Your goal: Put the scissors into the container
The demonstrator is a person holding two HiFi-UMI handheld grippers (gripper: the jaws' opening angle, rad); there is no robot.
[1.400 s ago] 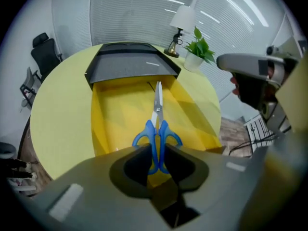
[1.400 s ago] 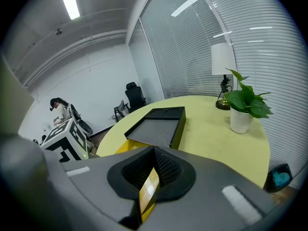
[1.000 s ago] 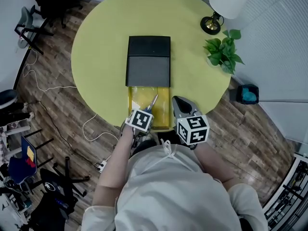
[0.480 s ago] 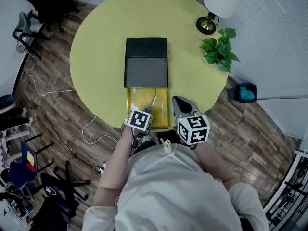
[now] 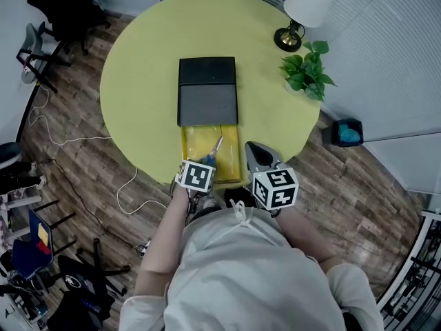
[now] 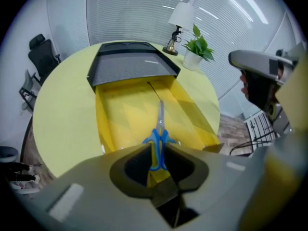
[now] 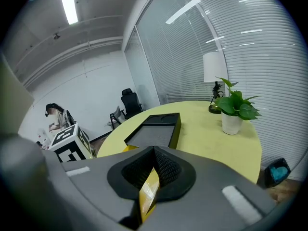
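On the tabletop point(image 5: 138, 81), the right tool point(image 5: 253, 149) is pinching the container point(image 6: 102, 124) wall; the left tool point(image 5: 204, 164), jaws just closing, is straddling the scissors point(image 6: 160, 117), unclamped.

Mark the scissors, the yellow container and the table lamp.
scissors point(image 6: 159, 132): left gripper view, top of the blue handles.
yellow container point(image 6: 120, 114): left gripper view, bare floor left of the blades.
table lamp point(image 5: 310, 0): head view, white shade.

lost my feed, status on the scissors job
Left gripper: jaws just closing, scissors handles between them, grip unclear. Right gripper shut on yellow tray edge. Blades over the tray, nothing in the way.
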